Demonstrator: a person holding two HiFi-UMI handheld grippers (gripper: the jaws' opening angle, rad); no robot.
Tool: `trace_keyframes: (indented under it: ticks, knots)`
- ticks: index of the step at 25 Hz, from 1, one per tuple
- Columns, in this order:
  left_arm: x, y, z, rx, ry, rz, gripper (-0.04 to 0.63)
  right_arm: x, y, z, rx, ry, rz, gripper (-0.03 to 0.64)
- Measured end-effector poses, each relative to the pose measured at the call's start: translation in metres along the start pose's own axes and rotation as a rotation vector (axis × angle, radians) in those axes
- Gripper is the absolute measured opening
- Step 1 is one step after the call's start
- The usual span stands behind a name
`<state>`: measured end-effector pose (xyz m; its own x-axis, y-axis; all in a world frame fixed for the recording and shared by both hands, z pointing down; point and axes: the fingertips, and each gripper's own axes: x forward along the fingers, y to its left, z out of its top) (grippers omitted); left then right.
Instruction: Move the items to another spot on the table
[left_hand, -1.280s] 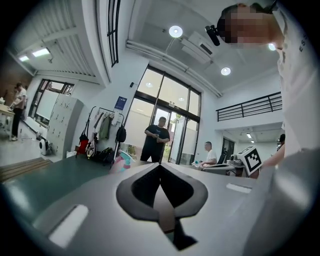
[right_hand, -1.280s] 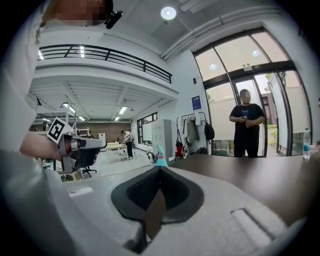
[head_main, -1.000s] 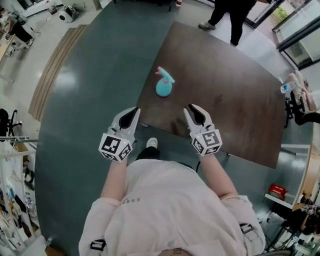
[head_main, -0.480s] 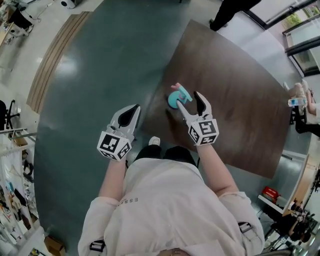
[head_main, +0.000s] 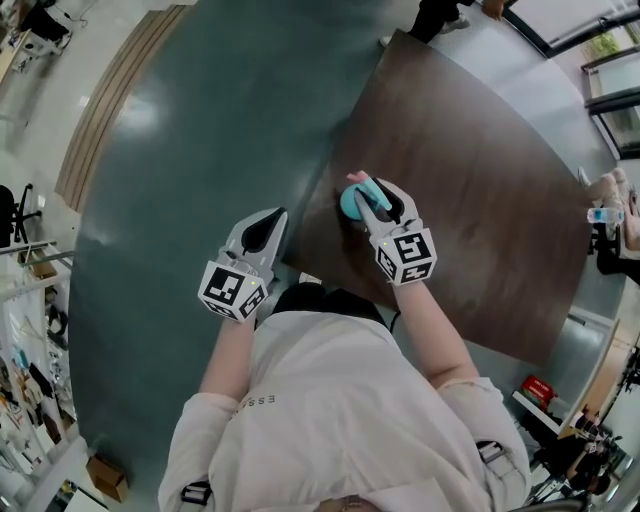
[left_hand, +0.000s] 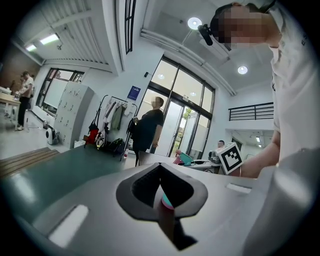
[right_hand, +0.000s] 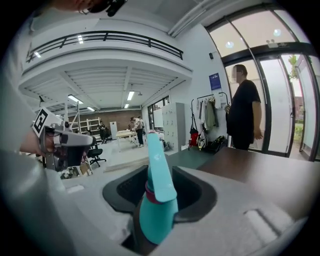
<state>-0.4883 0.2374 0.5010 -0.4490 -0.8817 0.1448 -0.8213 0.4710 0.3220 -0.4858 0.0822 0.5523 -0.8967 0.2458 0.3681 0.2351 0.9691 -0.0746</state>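
tabletop (head_main: 480, 200) of dark brown wood stands on a green floor (head_main: 200, 150), and our teal spray bottle (head_main: 352, 198) sits upright near its left edge. our right gripper (head_main: 388, 205) has just been closing and clasps the bottle's neck. our left gripper (head_main: 268, 228), jaws together and empty, hangs over the floor.

We note: bottle (head_main: 348, 203) – smooth, glossy plastic | table (head_main: 480, 190) – dark wood-grain top, dull sheen | floor (head_main: 200, 120) – smooth, glossy, we see lamp glare on it | shirt (head_main: 330, 400) – soft matt cloth | left gripper (head_main: 276, 216) – matt grey plastic shell, black rubbery-looking lining
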Motion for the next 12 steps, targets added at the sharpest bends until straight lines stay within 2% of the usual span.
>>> trace_keyframes:
  ticks: [7, 12]
  knots:
    - [-0.010, 0.021, 0.007, 0.006, 0.005, -0.023, 0.015, 0.012, 0.020, 0.008, 0.003, -0.009, 0.001, 0.135]
    - [0.010, 0.001, 0.008, 0.018, 0.027, -0.122, 0.015, -0.023, 0.008, 0.020, 0.018, -0.055, -0.077, 0.133]
